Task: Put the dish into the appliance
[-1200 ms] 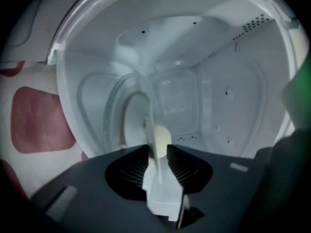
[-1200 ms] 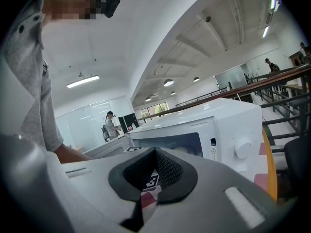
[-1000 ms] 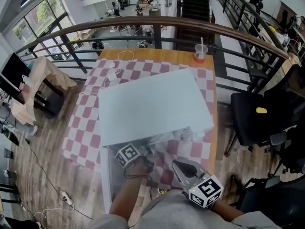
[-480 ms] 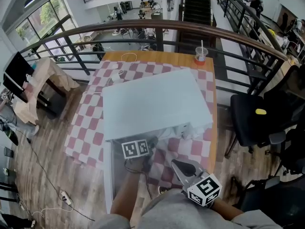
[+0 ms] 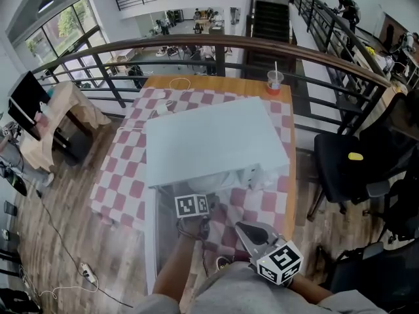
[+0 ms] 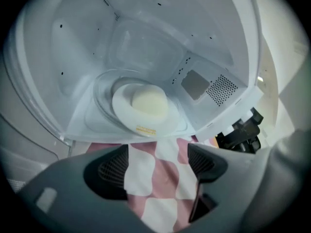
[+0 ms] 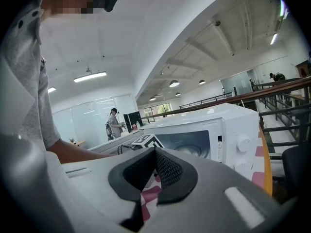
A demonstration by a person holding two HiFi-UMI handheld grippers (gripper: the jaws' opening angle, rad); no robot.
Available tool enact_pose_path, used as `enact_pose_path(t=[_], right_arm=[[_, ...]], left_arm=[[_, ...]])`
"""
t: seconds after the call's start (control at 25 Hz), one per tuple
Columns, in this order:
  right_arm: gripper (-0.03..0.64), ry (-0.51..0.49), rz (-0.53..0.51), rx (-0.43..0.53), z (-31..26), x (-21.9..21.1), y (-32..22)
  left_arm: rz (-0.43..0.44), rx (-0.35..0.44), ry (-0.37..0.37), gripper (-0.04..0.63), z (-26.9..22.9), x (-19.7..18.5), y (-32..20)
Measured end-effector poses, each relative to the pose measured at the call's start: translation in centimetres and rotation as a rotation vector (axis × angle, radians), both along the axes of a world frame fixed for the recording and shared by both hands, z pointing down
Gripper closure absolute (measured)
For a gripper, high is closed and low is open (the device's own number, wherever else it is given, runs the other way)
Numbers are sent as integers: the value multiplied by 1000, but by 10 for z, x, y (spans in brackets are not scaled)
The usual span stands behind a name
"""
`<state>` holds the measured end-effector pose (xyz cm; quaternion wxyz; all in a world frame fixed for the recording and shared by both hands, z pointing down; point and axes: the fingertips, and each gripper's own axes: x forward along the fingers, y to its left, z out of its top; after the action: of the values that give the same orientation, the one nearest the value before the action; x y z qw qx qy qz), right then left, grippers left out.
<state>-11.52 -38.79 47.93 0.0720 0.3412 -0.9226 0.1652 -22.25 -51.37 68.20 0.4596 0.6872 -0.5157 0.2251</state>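
The dish [image 6: 146,108], a white plate with a pale yellow mound on it, is seen resting on the glass turntable [image 6: 104,93] inside the white microwave [image 5: 216,142]. It is set towards the front of the tray. The task's placing step therefore looks done.

The left gripper [image 6: 155,164] is held just outside the cavity mouth and pointed steeply down. Its jaws have just been opening and are spread wide. Nothing is gripped between them; only the pink-and-white checked tablecloth [image 6: 163,178] is seen through the gap. The dish is not touched by the pads, which fits a release.

The door [image 5: 152,241] is left swung open at the person's left, so that the cavity stays reachable. Closing it is judged to be what remains.

The right gripper [image 7: 155,164] is kept low and near level beside the microwave's front, apart from the dish. Its jaws are closed together on nothing. It seems to be parked out of the way.

The microwave is stood near the table [image 5: 216,80] edge closest to the person.
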Motion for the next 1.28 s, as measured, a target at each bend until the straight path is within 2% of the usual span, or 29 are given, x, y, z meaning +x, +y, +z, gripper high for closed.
enact_pose_path(t=[0.2,0.28,0.4,0.48,0.56,0.6,0.68,0.72,0.84,1.04,1.16,1.28], right_arm=[[617,2,7,5,-2,0,13],[618,3,15,14,-2,-1,18],[618,-1,28,21,-2,-4,25],[618,-2,31,21,-2,-8,30],[618,-2,32,23,-3,-13,36],[618,0,31,24,-4,-16,39],[618,7,22,29,-5,-23,45],[618,11,14,31,-6,-27,49],[618,22,-9,31,-5,-34,65],[618,25,-41,35,-5,-42,86],[617,30,-66,40,-6,-45,96],[617,34,-83,52,-8,-42,105]], left_arm=[[-30,57,15,212,-13,1,26],[-53,125,15,232,-29,0,37],[-90,273,13,268,-66,-1,53],[-113,409,6,331,-99,-1,68],[-135,548,-53,370,-131,-6,86],[-148,605,-91,414,-145,-10,96],[-159,693,-137,558,-166,-15,113],[-152,720,-134,583,-174,-15,121],[-121,744,-86,584,-185,-10,147],[-38,764,-135,584,-201,0,188],[-56,739,-120,584,-203,3,211],[-67,763,-131,584,-206,5,227]])
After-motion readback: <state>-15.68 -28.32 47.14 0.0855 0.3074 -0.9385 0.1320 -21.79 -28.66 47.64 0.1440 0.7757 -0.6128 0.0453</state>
